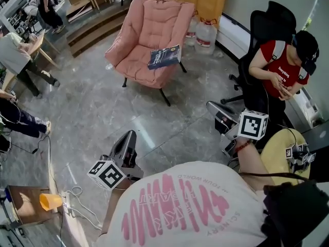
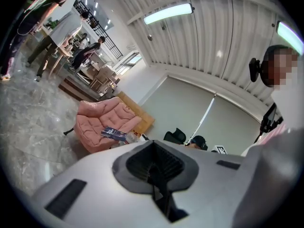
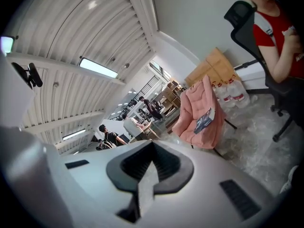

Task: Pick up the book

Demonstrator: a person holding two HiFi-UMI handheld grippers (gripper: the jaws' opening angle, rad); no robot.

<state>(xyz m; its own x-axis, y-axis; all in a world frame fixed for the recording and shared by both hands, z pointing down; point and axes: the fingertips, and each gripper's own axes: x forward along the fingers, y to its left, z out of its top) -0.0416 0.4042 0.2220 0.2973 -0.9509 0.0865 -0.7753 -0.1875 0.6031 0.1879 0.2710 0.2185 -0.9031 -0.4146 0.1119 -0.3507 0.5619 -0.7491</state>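
left gripper (image 1: 130,135): jaws pressed together, nothing between them | right gripper (image 1: 212,107): jaws together, empty | book (image 1: 164,56): lies on the seat of the pink armchair (image 1: 149,24), well apart from both grippers, across the floor ahead

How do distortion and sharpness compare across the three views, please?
Head view: fairly sharp, evenly lit, the book clear on the pink chair. Left gripper view: strong fisheye with dark corners, glaring ceiling light, near foreground soft. Right gripper view: same fisheye, scene tilted, book small.
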